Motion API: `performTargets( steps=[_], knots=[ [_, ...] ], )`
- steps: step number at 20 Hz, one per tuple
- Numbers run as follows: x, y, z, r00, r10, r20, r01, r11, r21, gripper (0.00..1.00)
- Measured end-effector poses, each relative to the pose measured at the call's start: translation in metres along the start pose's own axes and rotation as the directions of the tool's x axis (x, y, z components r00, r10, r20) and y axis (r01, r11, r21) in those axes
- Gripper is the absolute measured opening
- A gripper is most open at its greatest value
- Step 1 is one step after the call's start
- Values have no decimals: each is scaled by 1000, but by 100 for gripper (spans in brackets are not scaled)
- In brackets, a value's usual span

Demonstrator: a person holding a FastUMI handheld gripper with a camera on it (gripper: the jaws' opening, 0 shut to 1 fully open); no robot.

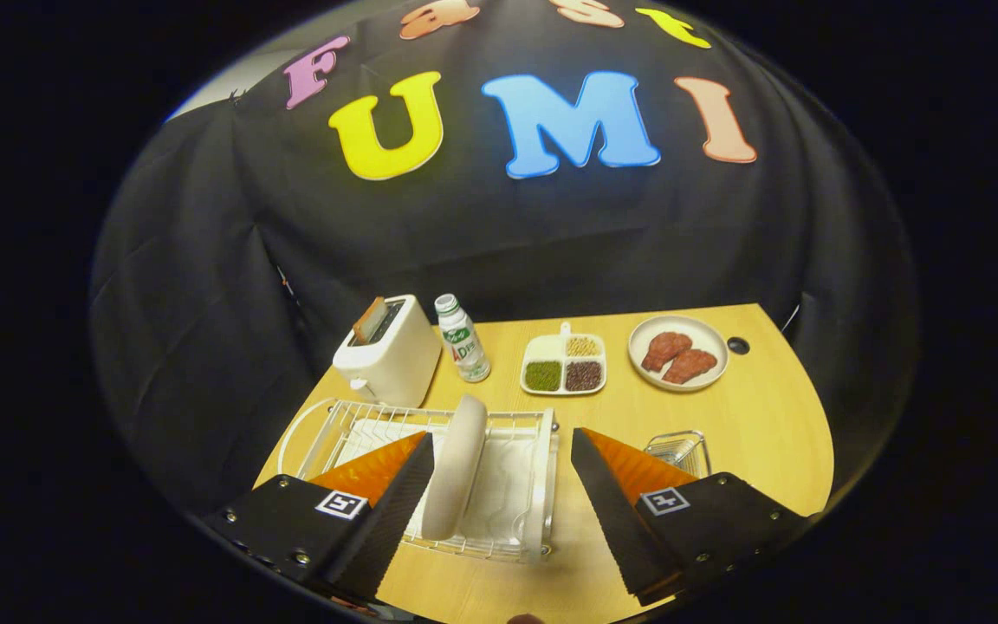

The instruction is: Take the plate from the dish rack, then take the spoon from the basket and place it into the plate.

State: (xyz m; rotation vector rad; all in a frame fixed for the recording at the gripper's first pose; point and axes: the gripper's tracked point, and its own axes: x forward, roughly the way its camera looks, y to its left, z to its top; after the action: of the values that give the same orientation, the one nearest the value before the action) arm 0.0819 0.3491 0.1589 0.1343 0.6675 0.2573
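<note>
We have the claw [499, 485] spread wide, its fingers holding nothing, poised above the dish rack [542, 485]. The plate [456, 468] stands on edge in the rack, between the fingers but much closer to the left one. To lift it cleanly, we judge we should shift a little left so the rim sits midway, lower until both fingers straddle the upper edge, then close firmly and draw it straight up out of the wires. The plate is smooth, off-white and round, likely slippery ceramic or melamine. The rack is thin white wire over a glossy drip tray. Just beyond the right finger sits a small wire basket [678, 451] on the wooden counter [767, 433]; we cannot make out the spoon inside it from here.
</note>
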Motion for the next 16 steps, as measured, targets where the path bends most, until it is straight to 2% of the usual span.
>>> performTargets(
  steps=[6, 16],
  knots=[
    [45, 22, -28, 982, -17, -190, 25, 999, 43, 99],
    [96, 24, -53, 940, -96, -326, 116, 992, 42, 99]
  ],
)
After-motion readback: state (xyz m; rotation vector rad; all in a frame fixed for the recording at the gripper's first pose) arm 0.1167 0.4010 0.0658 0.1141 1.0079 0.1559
